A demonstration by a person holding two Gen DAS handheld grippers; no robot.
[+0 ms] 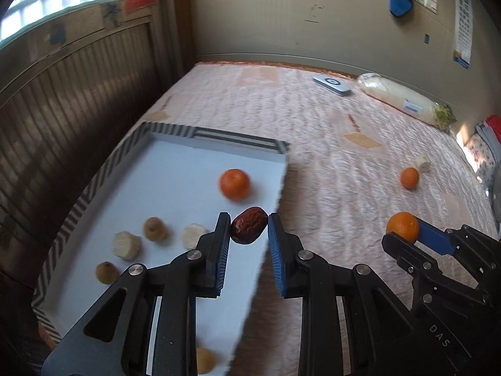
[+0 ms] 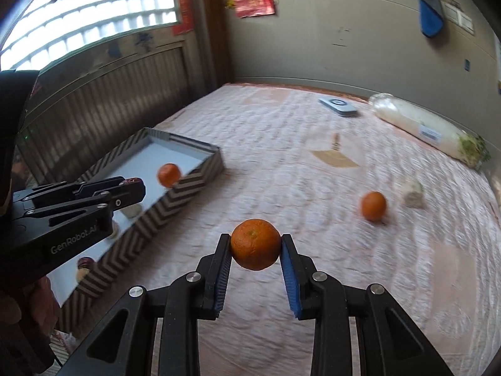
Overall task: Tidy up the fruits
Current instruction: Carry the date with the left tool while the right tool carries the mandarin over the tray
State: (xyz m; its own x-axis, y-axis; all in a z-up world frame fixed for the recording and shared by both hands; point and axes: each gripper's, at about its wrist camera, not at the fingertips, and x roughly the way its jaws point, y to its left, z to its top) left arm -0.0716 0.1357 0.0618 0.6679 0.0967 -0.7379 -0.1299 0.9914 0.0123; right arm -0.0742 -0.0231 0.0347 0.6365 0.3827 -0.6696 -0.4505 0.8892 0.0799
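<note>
My left gripper (image 1: 249,225) is shut on a wrinkled red date (image 1: 249,229), held over the right rim of the chevron-patterned tray (image 1: 75,216). On the tray's white floor lie an orange (image 1: 235,184), pale banana pieces (image 1: 126,245) and small brown longans (image 1: 154,228). My right gripper (image 2: 256,244) is shut on an orange (image 2: 255,243) above the pink bedspread, right of the tray (image 2: 175,203). In the left wrist view that gripper (image 1: 404,230) and its orange (image 1: 403,226) show at the right. Another orange (image 2: 373,205) and a banana piece (image 2: 412,195) lie loose on the bed.
A pink quilted bedspread (image 2: 281,156) covers the bed. At the far side lie a white flat device (image 2: 338,106) and a wrapped white radish (image 2: 419,125). A wooden panelled wall (image 1: 78,94) runs along the left, close behind the tray.
</note>
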